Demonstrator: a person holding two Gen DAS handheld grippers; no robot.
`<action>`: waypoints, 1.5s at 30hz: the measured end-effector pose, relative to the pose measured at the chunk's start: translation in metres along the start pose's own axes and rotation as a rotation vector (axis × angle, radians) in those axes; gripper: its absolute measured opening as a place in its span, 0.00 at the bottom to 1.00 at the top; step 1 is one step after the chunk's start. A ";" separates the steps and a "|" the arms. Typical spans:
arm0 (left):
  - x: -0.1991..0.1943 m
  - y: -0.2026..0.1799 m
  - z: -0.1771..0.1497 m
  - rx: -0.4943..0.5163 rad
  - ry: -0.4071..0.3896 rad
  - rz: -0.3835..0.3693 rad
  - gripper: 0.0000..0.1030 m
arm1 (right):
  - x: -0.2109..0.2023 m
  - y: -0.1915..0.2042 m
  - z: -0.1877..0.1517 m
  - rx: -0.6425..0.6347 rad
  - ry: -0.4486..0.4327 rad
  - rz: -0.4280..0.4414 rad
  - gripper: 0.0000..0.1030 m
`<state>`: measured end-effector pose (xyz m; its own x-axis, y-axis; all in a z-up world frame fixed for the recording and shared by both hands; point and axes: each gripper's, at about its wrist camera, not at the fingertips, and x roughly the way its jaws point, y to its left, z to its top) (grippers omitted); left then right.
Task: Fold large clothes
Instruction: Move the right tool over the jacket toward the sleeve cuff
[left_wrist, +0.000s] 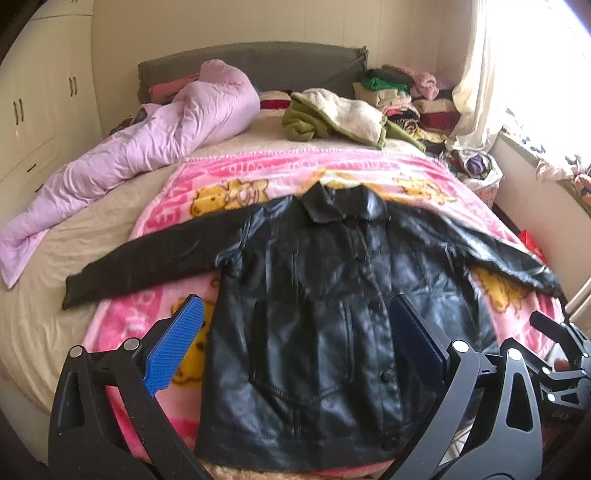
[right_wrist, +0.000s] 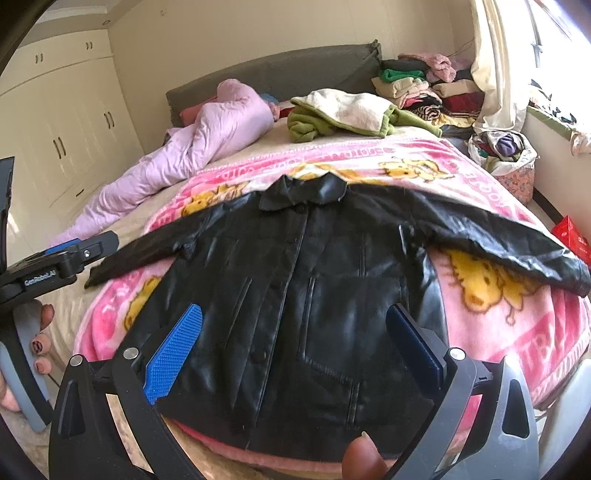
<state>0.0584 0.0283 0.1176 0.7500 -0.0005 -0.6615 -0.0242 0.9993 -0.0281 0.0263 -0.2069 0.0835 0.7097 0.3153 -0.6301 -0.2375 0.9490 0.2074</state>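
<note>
- Black jacket (left_wrist: 317, 314): lay front-up and buttoned on the pink blanket (left_wrist: 177, 192) at the near end of the bed (left_wrist: 44, 332), collar toward the headboard (left_wrist: 251, 59); laid flat, judged ready for a first fold.
- Sleeves: spread straight out to both sides, the left one (left_wrist: 147, 258) reaching past the blanket edge onto the beige sheet, the right one (right_wrist: 509, 247) draped toward the bed's edge; spread so probably to be turned in over the body.
- Material: glossy leather-like shell with sheen and soft creases, slanted pockets, button placket down the middle; likely stiff and slippery to crease.
- Left gripper (left_wrist: 299, 343): hovered above the lower front of the jacket, jaws wide apart, nothing held; ribbed blue pad (left_wrist: 173, 347) facing inward.
- Right gripper (right_wrist: 295, 347): likewise above the hem region, jaws wide apart and empty; held low and centred, seemingly for a reach to either side.
- Blanket: plush fleece with yellow cartoon bears, serving as a soft folding surface.
- Background: rumpled lilac quilt (left_wrist: 147, 136), green and cream garment (left_wrist: 332, 118), stacked clothes (left_wrist: 406, 96) by the curtain (left_wrist: 476, 81).
</note>
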 end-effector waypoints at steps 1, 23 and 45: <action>0.000 0.000 0.005 0.000 -0.002 -0.007 0.91 | -0.001 -0.001 0.003 0.005 -0.004 -0.004 0.96; 0.024 -0.033 0.102 0.013 -0.012 -0.066 0.91 | -0.028 -0.050 0.089 0.138 -0.139 -0.048 0.96; 0.110 -0.106 0.128 0.075 0.022 -0.103 0.91 | -0.002 -0.160 0.118 0.361 -0.176 -0.210 0.96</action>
<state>0.2283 -0.0725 0.1432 0.7312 -0.1033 -0.6743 0.1022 0.9939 -0.0415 0.1415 -0.3590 0.1399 0.8271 0.0815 -0.5561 0.1486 0.9225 0.3562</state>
